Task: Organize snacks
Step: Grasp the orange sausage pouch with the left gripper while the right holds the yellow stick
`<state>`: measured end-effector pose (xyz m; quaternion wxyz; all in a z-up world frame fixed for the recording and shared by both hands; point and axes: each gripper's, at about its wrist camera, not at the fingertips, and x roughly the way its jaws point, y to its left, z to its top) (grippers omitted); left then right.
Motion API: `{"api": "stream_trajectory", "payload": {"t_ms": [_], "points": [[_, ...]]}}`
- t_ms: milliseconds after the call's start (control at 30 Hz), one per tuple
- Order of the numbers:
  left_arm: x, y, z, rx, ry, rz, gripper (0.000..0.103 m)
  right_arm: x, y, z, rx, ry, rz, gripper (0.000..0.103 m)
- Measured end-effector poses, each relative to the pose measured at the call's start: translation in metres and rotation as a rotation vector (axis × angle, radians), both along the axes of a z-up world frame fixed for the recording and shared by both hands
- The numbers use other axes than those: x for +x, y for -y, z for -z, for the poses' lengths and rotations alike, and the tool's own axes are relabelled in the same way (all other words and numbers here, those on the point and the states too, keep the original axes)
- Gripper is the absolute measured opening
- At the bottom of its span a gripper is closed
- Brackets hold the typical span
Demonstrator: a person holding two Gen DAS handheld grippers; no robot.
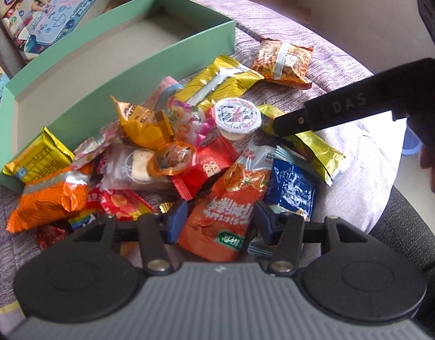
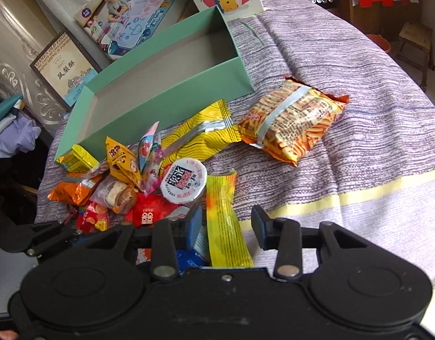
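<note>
An orange snack pouch at lower centre is being straddled, unpinched, by spread left gripper fingers; neighbouring packets risk being dragged along.

The yellow stick packet is likewise being straddled by the spread right gripper fingers.

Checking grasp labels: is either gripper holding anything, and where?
Right gripper: nothing; yellow packet lies loose between its jaws. Left gripper straddles the orange packet mid-length; contact cannot be told.

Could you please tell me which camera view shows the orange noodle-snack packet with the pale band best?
The right wrist view shows the noodle-snack packet best: it lies large and unobstructed on the purple cloth, its print and band clear. The left wrist view shows the same packet smaller and farther off, near the green box.
</note>
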<state>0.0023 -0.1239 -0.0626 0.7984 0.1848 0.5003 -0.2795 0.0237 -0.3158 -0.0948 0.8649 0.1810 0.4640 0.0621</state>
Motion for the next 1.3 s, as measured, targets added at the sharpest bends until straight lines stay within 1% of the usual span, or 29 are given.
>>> {"api": "stream_trajectory", "payload": {"t_ms": [67, 100, 133, 267, 367, 400, 433, 500, 567, 633, 667, 700, 733, 800, 867, 933, 1000, 1067, 1167, 1300], "points": [[0.001, 0.001, 0.000, 0.015, 0.000, 0.003, 0.055, 0.008, -0.003, 0.006, -0.004, -0.001, -0.010, 0.038], [0.002, 0.003, 0.001, 0.026, 0.005, 0.009, 0.057, 0.009, -0.004, 0.008, -0.010, 0.007, -0.013, 0.032], [0.003, 0.005, 0.001, 0.031, 0.009, 0.015, 0.060, 0.009, -0.005, 0.009, -0.008, 0.013, -0.017, 0.016], [0.004, 0.021, 0.005, 0.057, 0.024, 0.055, 0.063, -0.002, 0.004, 0.005, -0.008, 0.041, 0.002, 0.016], [0.001, 0.029, 0.009, 0.083, 0.030, 0.087, 0.056, -0.011, 0.017, 0.008, -0.005, 0.030, 0.040, 0.016], [-0.002, 0.030, 0.009, 0.090, 0.039, 0.096, 0.052, -0.012, 0.021, 0.010, -0.002, 0.022, 0.051, 0.016], [-0.005, 0.030, 0.008, 0.090, 0.042, 0.100, 0.045, -0.013, 0.024, 0.012, 0.011, 0.018, 0.057, 0.016], [-0.008, 0.026, 0.006, 0.090, 0.034, 0.086, 0.044, -0.015, 0.030, 0.015, 0.033, 0.012, 0.066, 0.016], [-0.008, 0.018, 0.004, 0.085, 0.017, 0.051, 0.044, -0.014, 0.027, 0.017, 0.027, 0.008, 0.062, 0.019], [-0.007, 0.011, 0.003, 0.077, -0.004, 0.020, 0.048, -0.010, 0.021, 0.016, 0.011, 0.015, 0.057, 0.021], [-0.006, 0.010, 0.004, 0.078, -0.010, 0.016, 0.049, -0.010, 0.022, 0.017, 0.002, 0.020, 0.053, 0.023], [-0.004, 0.011, 0.005, 0.089, -0.010, 0.016, 0.052, -0.008, 0.019, 0.016, -0.006, 0.026, 0.050, 0.024], [-0.003, 0.013, 0.006, 0.099, -0.006, 0.018, 0.055, -0.007, 0.017, 0.017, -0.019, 0.033, 0.047, 0.025], [-0.001, 0.019, 0.010, 0.119, 0.007, 0.033, 0.056, -0.005, 0.015, 0.017, -0.034, 0.043, 0.050, 0.026], [-0.003, 0.026, 0.013, 0.144, 0.044, 0.055, 0.055, -0.005, 0.013, 0.018, -0.041, 0.058, 0.057, 0.026], [-0.006, 0.026, 0.009, 0.118, 0.043, 0.069, 0.035, -0.007, 0.011, 0.019, -0.054, 0.074, 0.056, 0.026], [-0.007, 0.024, 0.002, 0.094, 0.043, 0.055, 0.028, -0.008, 0.008, 0.018, -0.082, 0.084, 0.047, 0.025], [-0.006, 0.015, -0.006, 0.056, 0.024, 0.020, 0.028, -0.010, 0.007, 0.016, -0.091, 0.089, 0.050, 0.021], [-0.003, 0.001, -0.017, 0.003, 0.008, -0.023, 0.027, -0.014, 0.015, 0.013, -0.051, 0.094, 0.080, 0.020], [-0.001, -0.016, -0.034, -0.066, 0.001, -0.058, 0.027, -0.019, 0.019, 0.008, -0.039, 0.086, 0.081, 0.020]]}}
